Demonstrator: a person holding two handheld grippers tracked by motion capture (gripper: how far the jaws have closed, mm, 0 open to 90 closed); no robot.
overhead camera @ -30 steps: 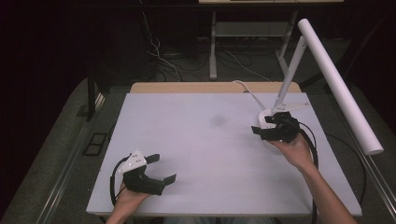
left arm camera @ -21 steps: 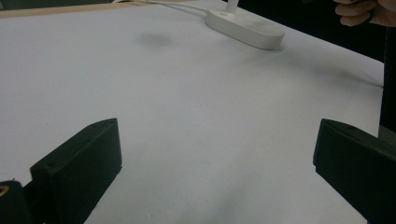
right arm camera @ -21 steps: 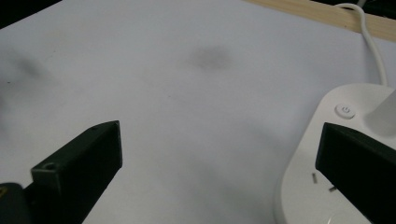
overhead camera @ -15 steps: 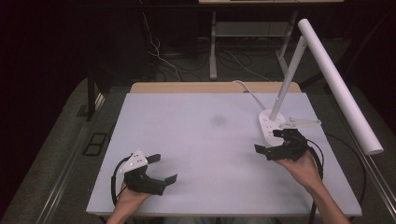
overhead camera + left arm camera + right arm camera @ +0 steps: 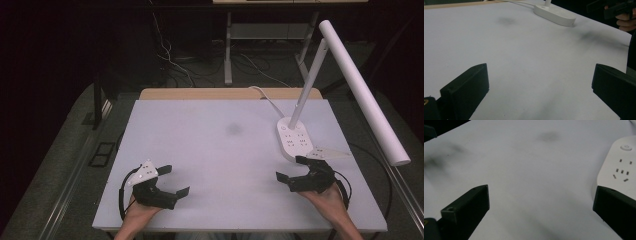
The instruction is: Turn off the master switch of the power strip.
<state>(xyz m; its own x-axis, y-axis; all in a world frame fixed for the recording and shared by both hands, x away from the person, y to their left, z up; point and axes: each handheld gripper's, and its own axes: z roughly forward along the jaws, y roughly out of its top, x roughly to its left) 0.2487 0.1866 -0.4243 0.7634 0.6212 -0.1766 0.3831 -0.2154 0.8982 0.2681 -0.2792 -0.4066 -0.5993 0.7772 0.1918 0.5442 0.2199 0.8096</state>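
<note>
Bench [image 5: 225, 165]: white top, matte, wide and mostly bare; a strip of pale wood along the far edge [image 5: 200, 93].
Smudge [image 5: 233, 129]: faint grey mark near the middle of the white top; seen also in the left gripper view [image 5: 506, 21] and the right gripper view [image 5: 549, 136].
Lamp base [image 5: 294, 140]: white, oval, with sockets and a round button on top; stands on the right half of the bench, toward the far side.
Lamp arm [image 5: 362, 90]: long white tube slanting out past the right edge of the bench, carried on a thin white stem rising from the base.
Cord [image 5: 265, 97]: white, running from the base to the far edge.
Left gripper [image 5: 170, 181]: near the front left corner, held in a hand [image 5: 140, 212]; jaws spread wide, nothing between them.
Right gripper [image 5: 292, 169]: near the front right, just in front of the lamp base, held in a hand [image 5: 327, 200]; jaws spread wide, holding nothing.
Room: dark; grey floor [image 5: 65, 150] around the bench, black cables [image 5: 167, 55] on it behind, legs of another table [image 5: 228, 45] at the back.
</note>
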